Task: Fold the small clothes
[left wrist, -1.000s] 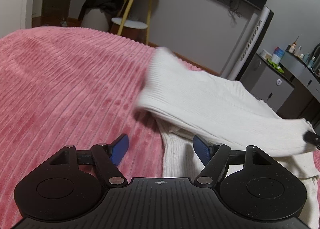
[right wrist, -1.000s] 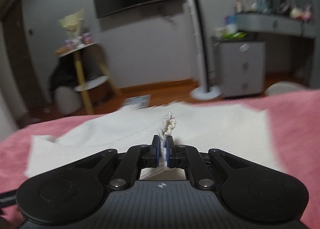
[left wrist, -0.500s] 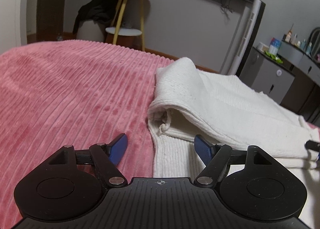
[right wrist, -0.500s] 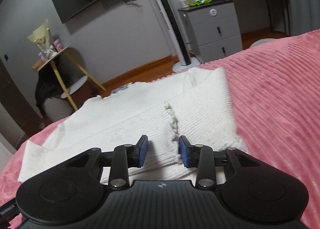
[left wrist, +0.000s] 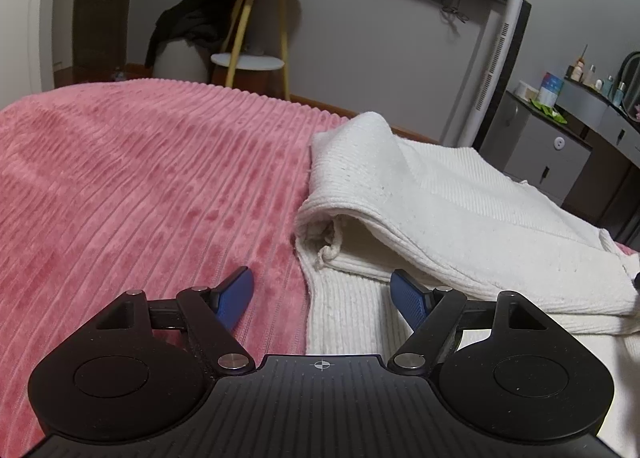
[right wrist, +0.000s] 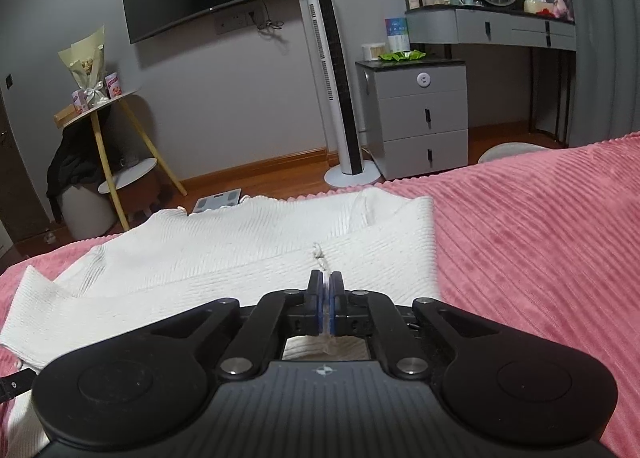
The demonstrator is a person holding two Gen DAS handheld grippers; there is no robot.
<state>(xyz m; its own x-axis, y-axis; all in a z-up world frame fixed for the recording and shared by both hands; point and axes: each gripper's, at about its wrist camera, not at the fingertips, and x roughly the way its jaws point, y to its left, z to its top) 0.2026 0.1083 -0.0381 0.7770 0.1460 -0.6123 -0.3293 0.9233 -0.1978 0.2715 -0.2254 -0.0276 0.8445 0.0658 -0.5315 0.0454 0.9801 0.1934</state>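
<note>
- Between the pads of the right gripper [right wrist: 327, 300], which are pressed together, a thin pinch of the white knitted sweater [right wrist: 248, 258] appears to be held, at the seam edge with the small knot.
- This pinch should be kept firm and the cloth lifted only a little, so that the layer beneath is not dragged.
- The left gripper [left wrist: 322, 298] is spread wide and nothing is held; the sweater edge lies between its fingers, the folded sleeve [left wrist: 440, 209] just beyond them.
- The sweater is spread on the pink ribbed blanket [left wrist: 140, 185]; the next fold is best laid flat and aligned with the far edge.
</note>
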